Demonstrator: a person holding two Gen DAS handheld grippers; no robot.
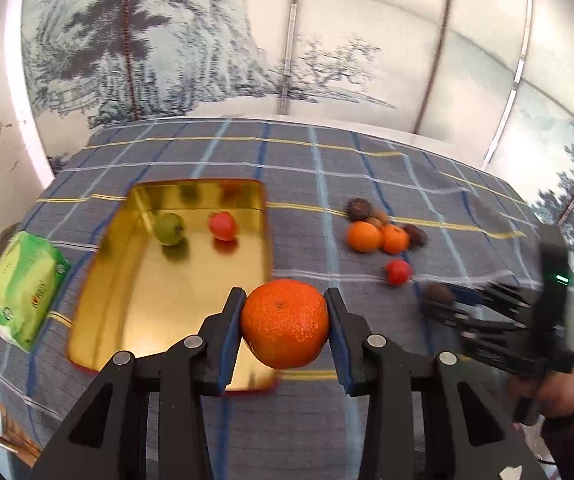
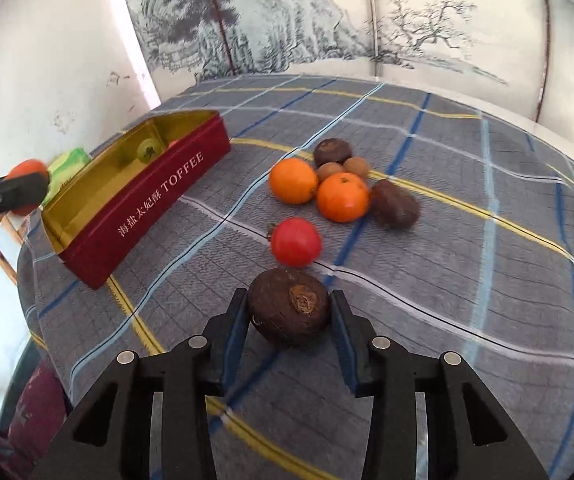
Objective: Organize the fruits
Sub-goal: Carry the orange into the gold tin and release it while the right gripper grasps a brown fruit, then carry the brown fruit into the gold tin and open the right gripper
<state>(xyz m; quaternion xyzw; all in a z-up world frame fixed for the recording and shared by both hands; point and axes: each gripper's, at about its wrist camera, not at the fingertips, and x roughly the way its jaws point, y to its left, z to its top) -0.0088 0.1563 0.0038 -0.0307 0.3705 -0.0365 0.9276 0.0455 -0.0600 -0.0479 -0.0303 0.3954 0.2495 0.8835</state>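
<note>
Tangerine [image 1: 285,323] between left tongs [image 1: 285,330]

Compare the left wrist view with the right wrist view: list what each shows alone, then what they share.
Left wrist only: the tin's whole gold floor, with the green fruit and a red fruit fully visible inside, and the left gripper clamped on an orange.

Right wrist only: the tin's red side lettered TOFFEE, and the right gripper around a brown fruit.

Both: the plaid cloth, the loose fruit pile, the green packet.
</note>
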